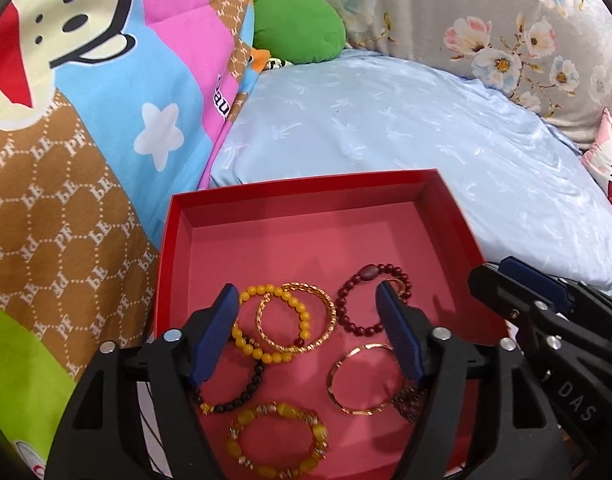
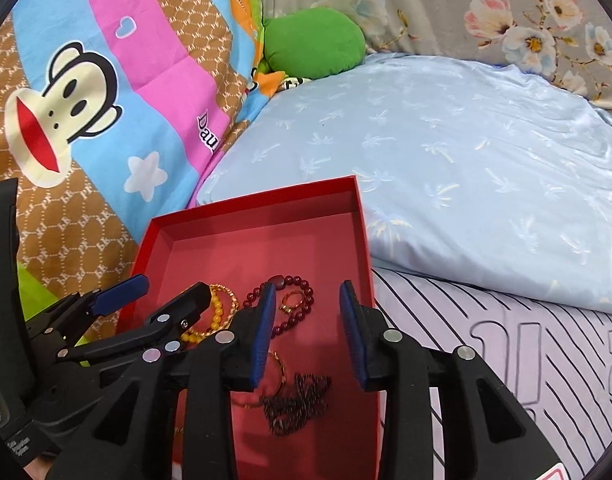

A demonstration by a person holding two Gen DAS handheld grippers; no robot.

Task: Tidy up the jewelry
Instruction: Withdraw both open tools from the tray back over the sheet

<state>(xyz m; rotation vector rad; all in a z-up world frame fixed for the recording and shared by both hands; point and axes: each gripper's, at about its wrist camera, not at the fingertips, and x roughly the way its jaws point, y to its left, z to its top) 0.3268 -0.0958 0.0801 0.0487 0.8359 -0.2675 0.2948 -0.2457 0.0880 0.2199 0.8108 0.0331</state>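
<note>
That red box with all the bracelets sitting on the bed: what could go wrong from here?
The red box rests on soft bedding, partly on the blue pillow, so a nudge might tip it. The yellow bead bracelet and gold bangle overlap, so lifting one may drag the other. The left gripper and right gripper hover close together and could bump.

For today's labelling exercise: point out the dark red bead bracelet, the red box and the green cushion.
dark red bead bracelet [image 1: 347, 307]: left wrist view, on its left-hand run of beads.
red box [image 1: 306, 184]: left wrist view, on its far wall's rim.
green cushion [image 2: 313, 42]: right wrist view, on its middle.
</note>
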